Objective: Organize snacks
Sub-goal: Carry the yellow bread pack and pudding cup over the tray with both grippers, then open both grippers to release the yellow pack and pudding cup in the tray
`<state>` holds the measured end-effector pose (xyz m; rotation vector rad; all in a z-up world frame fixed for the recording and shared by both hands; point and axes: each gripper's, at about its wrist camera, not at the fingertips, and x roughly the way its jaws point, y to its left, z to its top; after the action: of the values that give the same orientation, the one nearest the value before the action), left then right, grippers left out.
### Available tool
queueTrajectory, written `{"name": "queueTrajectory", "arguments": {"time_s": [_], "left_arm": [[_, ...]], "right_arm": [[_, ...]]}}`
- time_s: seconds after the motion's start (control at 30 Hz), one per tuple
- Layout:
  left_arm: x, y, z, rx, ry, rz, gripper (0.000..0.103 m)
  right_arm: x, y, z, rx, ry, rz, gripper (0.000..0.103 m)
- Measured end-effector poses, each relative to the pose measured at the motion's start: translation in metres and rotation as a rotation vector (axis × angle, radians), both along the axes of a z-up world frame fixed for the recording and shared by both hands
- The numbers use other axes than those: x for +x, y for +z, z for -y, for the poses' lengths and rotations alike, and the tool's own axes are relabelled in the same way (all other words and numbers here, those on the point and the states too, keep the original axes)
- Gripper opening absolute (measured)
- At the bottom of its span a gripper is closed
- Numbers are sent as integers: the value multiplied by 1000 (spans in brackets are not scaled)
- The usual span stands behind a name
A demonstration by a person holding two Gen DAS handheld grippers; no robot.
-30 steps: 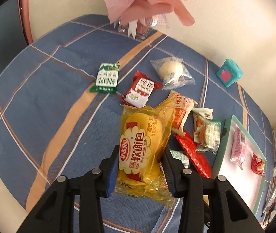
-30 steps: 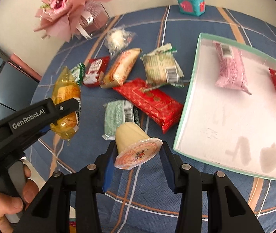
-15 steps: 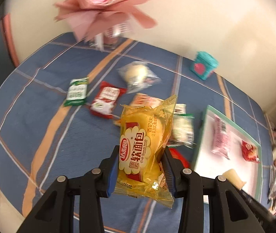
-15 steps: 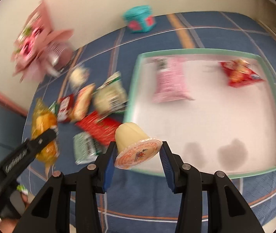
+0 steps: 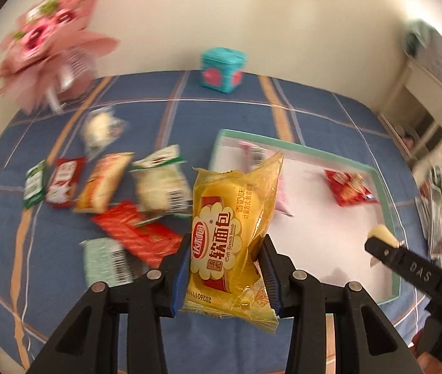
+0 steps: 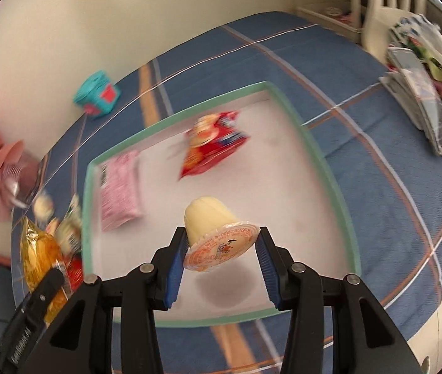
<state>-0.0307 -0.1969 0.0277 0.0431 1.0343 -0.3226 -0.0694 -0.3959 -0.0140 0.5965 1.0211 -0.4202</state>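
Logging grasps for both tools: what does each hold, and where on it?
The left tool pinches the yellow bread packet across its lower half. The right tool clamps the jelly cup at its foil-lidded rim, cup tilted.

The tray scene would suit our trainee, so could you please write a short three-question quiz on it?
1. True or false: the right gripper holds a jelly cup above the tray.
2. How many snacks lie in the tray?
3. The left gripper is shut on: A) red packet B) bread packet C) teal box

Key: 1 true; 2 two, the pink packet and red packet; 3 B.
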Motion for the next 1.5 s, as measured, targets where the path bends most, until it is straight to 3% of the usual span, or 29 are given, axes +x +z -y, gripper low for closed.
{"name": "queueTrajectory", "arguments": {"time_s": [0.5,0.83,1.27,1.5], "left_arm": [[19,-23,71,62,-189,5,43],[37,-45,89,76,-217,-36,43],[47,-51,105,91,-258,-30,45],[43,-45,103,103,-262,-48,56]], "right_arm": [[12,-14,38,-14,-34,1,46],[31,-26,45,-39,-30,-27,46],[45,-34,48,-53,-33,-61,47],[45,-35,47,-56,-48,-89,48]]}}
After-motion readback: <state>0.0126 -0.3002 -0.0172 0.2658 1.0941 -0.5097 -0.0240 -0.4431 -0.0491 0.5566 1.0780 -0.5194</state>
